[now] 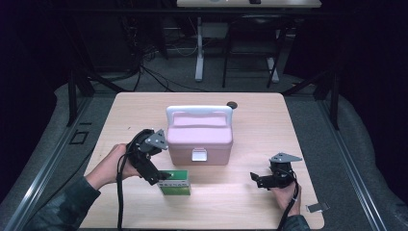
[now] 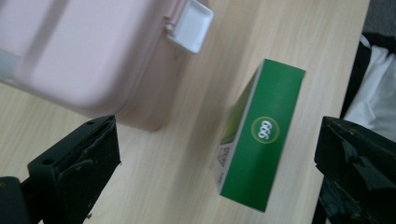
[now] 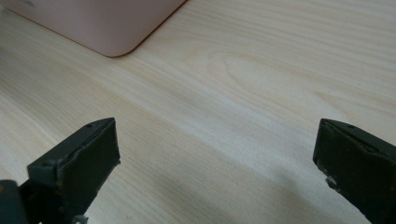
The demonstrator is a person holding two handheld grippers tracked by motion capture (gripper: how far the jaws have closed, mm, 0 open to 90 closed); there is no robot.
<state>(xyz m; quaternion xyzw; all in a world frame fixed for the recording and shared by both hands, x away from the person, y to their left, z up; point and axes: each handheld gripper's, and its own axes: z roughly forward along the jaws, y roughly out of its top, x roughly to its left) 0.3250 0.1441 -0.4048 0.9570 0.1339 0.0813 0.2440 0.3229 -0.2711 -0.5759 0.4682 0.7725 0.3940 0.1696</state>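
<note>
A pink lidded box [image 1: 199, 136] with a white handle and a white front latch [image 1: 198, 155] sits at the middle of the wooden table [image 1: 250, 120]. In front of it lies a small green carton [image 1: 175, 182]. My left gripper [image 1: 161, 176] hovers just over the carton's left end, jaws open. Seen from the left gripper view, the green carton [image 2: 261, 135] lies between the spread jaws, with the pink box [image 2: 88, 56] and its latch [image 2: 190, 29] beyond. My right gripper [image 1: 255, 178] rests open near the table's front right, with bare wood between its jaws and the pink box's corner [image 3: 107, 23] ahead.
A small dark round object [image 1: 232, 104] lies at the table's far edge behind the box. A small grey piece [image 1: 317, 207] sits at the front right corner. Desk legs and cables stand on the floor beyond the table.
</note>
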